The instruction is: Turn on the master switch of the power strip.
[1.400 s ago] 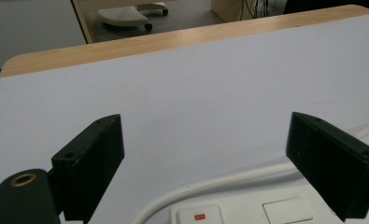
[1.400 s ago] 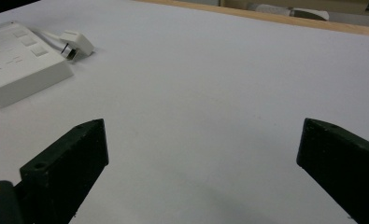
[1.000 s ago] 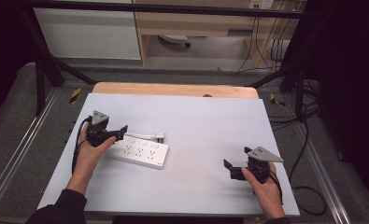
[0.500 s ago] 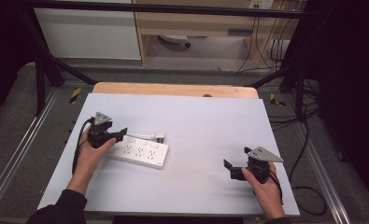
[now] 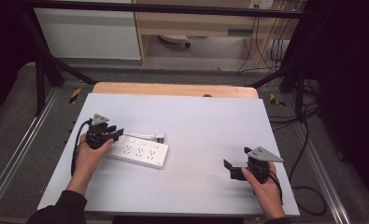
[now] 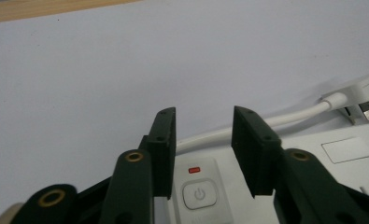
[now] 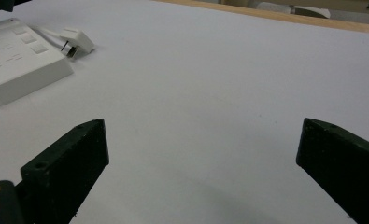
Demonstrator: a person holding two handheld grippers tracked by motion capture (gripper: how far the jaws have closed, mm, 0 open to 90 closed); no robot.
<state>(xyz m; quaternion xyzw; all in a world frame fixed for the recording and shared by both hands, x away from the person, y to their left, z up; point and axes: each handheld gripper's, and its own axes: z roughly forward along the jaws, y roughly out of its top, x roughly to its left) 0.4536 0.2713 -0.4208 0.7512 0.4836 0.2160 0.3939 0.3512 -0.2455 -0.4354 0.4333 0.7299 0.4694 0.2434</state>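
Observation:
A white power strip lies flat on the table's left half, its cord looping back to a white plug beside it. My left gripper hovers over the strip's left end. In the left gripper view the jaws have just been closing. They stand partly apart above the power button and its red light, with nothing pressed between them. My right gripper rests on bare table at the right, jaws wide open. The strip and plug lie far off it.
The white table top ends in a wooden strip at the far edge. Black frame bars, cables and a cabinet stand beyond and beside the table.
The left gripper's jaws stand closer together than before. Both hands and the power strip stay where they were.

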